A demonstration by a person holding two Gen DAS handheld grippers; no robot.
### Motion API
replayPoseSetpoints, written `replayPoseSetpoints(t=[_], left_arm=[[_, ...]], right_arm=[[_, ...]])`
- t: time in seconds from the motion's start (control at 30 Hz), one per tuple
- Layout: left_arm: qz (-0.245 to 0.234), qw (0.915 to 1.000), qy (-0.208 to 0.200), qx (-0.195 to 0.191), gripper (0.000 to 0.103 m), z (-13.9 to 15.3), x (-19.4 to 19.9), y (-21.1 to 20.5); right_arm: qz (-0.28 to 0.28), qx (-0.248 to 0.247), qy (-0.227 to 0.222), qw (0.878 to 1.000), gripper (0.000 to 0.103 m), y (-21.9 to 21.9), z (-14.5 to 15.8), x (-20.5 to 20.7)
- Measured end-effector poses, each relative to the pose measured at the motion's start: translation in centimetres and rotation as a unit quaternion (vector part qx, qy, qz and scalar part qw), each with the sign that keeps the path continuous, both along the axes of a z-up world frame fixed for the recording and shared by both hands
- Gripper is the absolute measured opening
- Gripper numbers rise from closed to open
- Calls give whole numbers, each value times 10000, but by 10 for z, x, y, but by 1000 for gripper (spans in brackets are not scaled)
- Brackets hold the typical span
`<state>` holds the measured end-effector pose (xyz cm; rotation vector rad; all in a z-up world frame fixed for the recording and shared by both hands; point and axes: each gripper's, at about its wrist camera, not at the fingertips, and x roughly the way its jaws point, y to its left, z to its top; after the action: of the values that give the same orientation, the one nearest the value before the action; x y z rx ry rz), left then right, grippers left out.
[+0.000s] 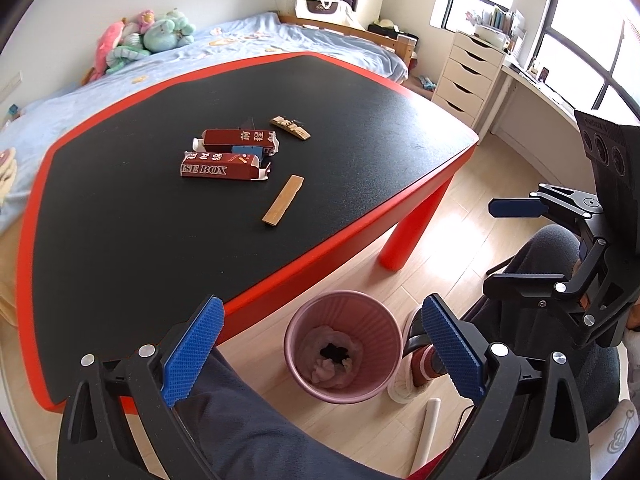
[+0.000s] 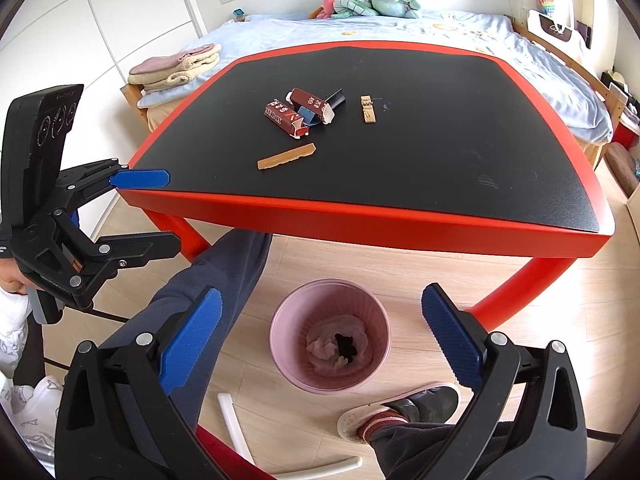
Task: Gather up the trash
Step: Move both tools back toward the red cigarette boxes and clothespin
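Trash lies mid-table on the black, red-rimmed table (image 1: 360, 216) (image 2: 400, 216): two brown cartons (image 1: 224, 166) (image 2: 286, 118) with a small blue box (image 1: 248, 151) between them, a flat tan strip (image 1: 283, 199) (image 2: 286, 156) and a patterned wrapper (image 1: 291, 128) (image 2: 368, 109). A pink bin (image 1: 343, 354) (image 2: 330, 336) holding crumpled tissue stands on the floor in front of the table. My left gripper (image 1: 320, 354) (image 2: 144, 216) and right gripper (image 2: 320, 344) (image 1: 508, 248) are both open and empty, hovering above the bin.
The person's legs and slippered foot (image 2: 404, 410) sit beside the bin. White tubes (image 2: 236, 428) lie on the wooden floor. A bed (image 2: 400, 28) with plush toys stands behind the table; white drawers (image 1: 468, 72) stand to the right.
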<state>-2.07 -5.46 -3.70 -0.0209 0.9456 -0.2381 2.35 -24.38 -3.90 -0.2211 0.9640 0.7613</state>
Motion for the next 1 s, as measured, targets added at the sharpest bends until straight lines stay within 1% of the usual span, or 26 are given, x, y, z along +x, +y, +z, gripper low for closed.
replayPoseSetpoints(t=[0.27, 0.53, 0.83, 1.0], left_arm=[[52, 10000, -46, -28, 95, 3, 4, 7], [155, 9998, -153, -7, 95, 11, 14, 20], [179, 9994, -302, 70, 95, 22, 40, 34], [139, 9993, -326, 117, 95, 23, 57, 42]], right_arm=[[-48, 9, -45, 10000, 100, 3, 5, 8], [-36, 57, -190, 9998, 100, 11, 19, 23], [38, 49, -394, 9992, 100, 26, 35, 53], [7, -41, -419, 9991, 100, 38, 34, 75]])
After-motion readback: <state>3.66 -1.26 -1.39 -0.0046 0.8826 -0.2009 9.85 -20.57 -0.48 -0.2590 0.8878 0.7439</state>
